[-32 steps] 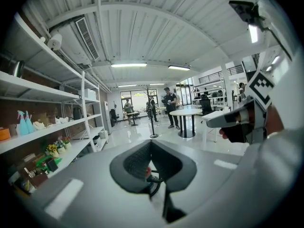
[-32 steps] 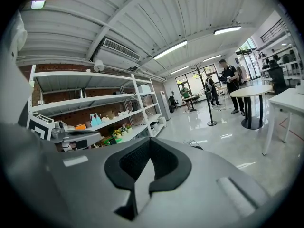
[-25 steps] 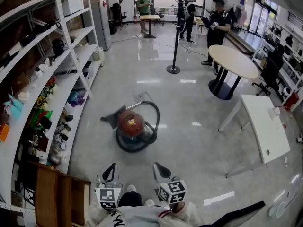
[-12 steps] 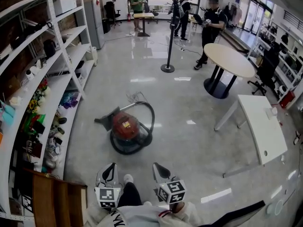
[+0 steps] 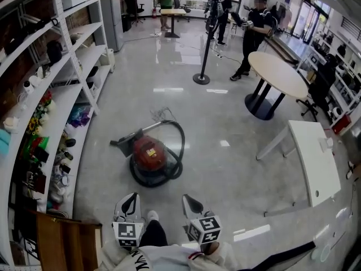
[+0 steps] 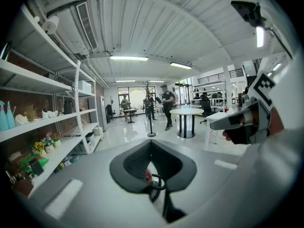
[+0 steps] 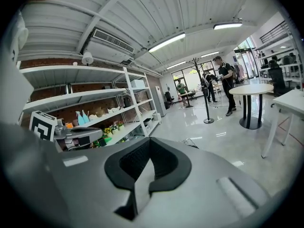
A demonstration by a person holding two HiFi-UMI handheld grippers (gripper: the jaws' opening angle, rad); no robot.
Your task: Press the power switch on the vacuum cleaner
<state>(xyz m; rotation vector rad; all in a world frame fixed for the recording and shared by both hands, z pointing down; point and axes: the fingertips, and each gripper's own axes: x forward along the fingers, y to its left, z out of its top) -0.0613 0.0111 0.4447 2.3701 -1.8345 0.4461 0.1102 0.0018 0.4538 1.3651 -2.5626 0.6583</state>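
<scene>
A red canister vacuum cleaner [image 5: 148,153] sits on the glossy floor in the head view, with its black hose [image 5: 178,145] looped around it and a dark nozzle [image 5: 122,144] at its left. I cannot make out its power switch. My left gripper [image 5: 128,200] and right gripper [image 5: 190,200] are held side by side at the bottom edge, well short of the vacuum, both shut and empty. In the left gripper view a sliver of the red vacuum [image 6: 148,176] shows through the notch of the left gripper [image 6: 151,145]. The right gripper [image 7: 148,144] points over the floor toward the shelves.
Tall white shelves [image 5: 53,97] full of small items line the left side. A wooden crate [image 5: 65,239] stands at the bottom left. On the right are a white table [image 5: 315,160] and a round table [image 5: 277,73]. A pole stand [image 5: 201,78] and several people are farther back.
The view has shifted forward and the vacuum now lies a little closer and lower in the head view. Both grippers keep their place and stay shut.
</scene>
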